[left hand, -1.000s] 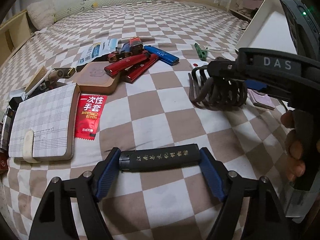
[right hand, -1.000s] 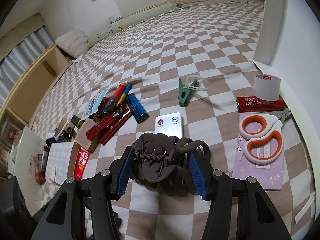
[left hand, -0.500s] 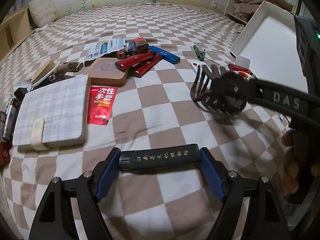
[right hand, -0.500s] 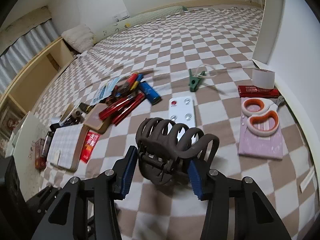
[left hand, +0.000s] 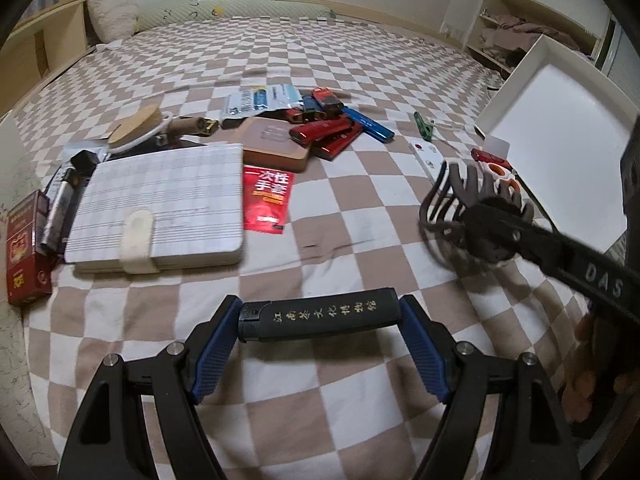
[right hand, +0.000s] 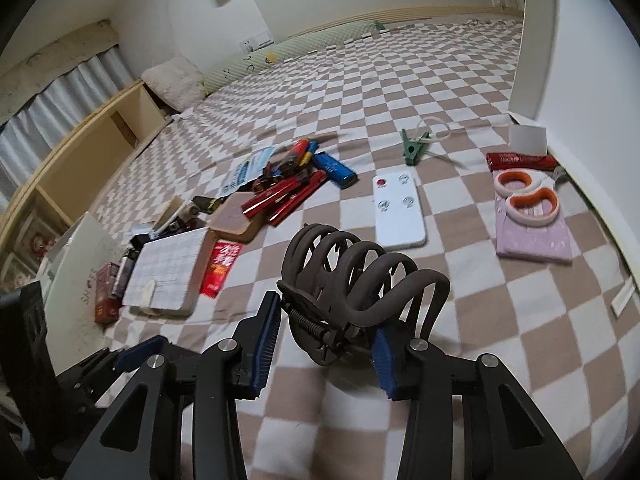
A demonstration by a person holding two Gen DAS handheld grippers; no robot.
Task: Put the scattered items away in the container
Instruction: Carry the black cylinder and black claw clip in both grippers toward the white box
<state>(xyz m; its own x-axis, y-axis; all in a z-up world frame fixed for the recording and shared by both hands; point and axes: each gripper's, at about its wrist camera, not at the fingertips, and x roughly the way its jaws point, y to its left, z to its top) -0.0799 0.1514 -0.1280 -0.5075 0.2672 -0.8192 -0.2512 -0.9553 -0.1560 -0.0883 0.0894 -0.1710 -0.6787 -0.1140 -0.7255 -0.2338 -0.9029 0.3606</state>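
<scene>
My left gripper is shut on a black lighter with gold lettering, held crosswise above the checked bedspread. My right gripper is shut on a dark brown hair claw clip, lifted off the bed; the clip also shows in the left wrist view. The white container stands tilted at the right, its wall at the right edge of the right wrist view.
A checked notebook, red glove packet, brown case, red and blue lighters, white remote, green clip, orange scissors on a lilac pad, red box lie scattered.
My right gripper has lifted the claw clip off the bed and moved it up and right, toward the container. My left gripper has risen a little with the lighter.
</scene>
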